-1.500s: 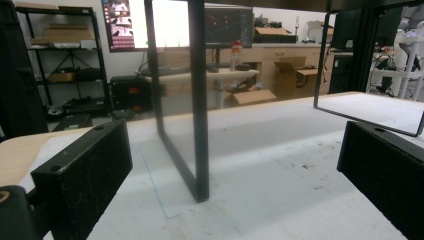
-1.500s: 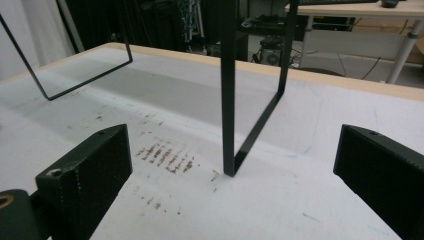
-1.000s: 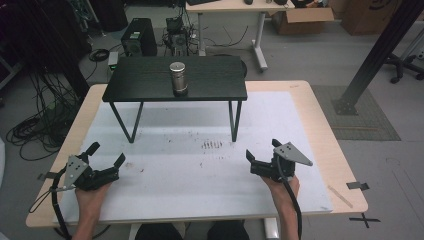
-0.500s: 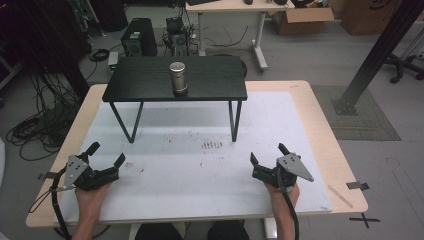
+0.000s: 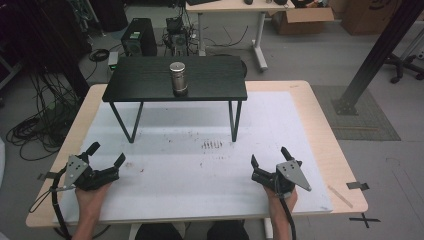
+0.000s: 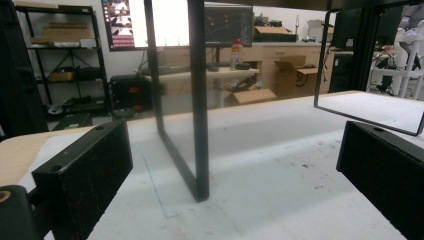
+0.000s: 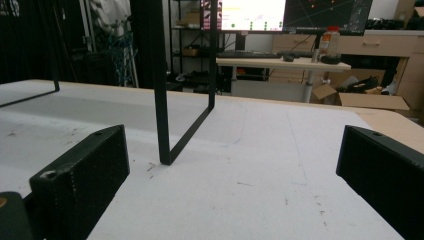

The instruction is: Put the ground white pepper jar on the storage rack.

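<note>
In the high view, the left gripper (image 5: 102,162) is resting at the near left corner of the white-covered wooden surface (image 5: 200,170), its jaws standing wide apart on nothing. The right gripper (image 5: 270,162) is lying at the near right, jaws likewise spread and empty. Compared with a second ago, the right gripper is sitting a little nearer the person and lower, with its grey three-cornered plate now tipped to the right; the left one is lying where it was. That small pullback reads as settling into a ready pose rather than starting a reach. The small metal cylinder with a flat lid (image 5: 177,78) is standing upright on the low black table (image 5: 140,85) at the far side, well apart from both grippers and untouched. A wide bare stretch of white sheet is lying between the grippers and the black table's thin legs, so there is open room to move forward; the near edge of the surface is just behind both hands.

In the left gripper view, the two black jaws are standing far apart at the bottom corners, and a black metal leg frame (image 6: 197,125) is rising straight ahead.

In the right gripper view, the jaws are again wide apart, with another black leg loop (image 7: 165,130) ahead to the left and clear sheet to the right.
</note>
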{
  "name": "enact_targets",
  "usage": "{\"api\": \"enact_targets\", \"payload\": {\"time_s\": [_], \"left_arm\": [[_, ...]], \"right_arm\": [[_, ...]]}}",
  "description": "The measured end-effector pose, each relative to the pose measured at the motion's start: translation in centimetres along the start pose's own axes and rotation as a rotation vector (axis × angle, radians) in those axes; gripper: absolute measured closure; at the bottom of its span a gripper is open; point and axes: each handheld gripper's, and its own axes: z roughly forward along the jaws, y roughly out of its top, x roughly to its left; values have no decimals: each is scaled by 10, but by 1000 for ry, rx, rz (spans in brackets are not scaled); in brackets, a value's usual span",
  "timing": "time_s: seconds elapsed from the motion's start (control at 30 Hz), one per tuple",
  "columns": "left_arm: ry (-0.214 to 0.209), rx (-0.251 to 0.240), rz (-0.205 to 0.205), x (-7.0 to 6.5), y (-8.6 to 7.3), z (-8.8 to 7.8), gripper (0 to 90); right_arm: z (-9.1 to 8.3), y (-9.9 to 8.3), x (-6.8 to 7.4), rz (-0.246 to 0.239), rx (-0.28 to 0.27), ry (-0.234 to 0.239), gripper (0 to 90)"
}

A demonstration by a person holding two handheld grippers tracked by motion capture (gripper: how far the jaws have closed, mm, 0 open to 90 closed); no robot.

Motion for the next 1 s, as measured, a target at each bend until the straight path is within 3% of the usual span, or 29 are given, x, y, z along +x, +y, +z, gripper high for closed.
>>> {"api": "enact_targets", "payload": {"time_s": [0.2, 1.0], "left_arm": [[0, 0, 0, 0, 0, 0, 18], [1, -4, 2, 0, 0, 0, 18]], "right_arm": [[-8, -4, -3, 35, -89, 0, 18], [-8, -4, -3, 29, -84, 3, 12]]}}
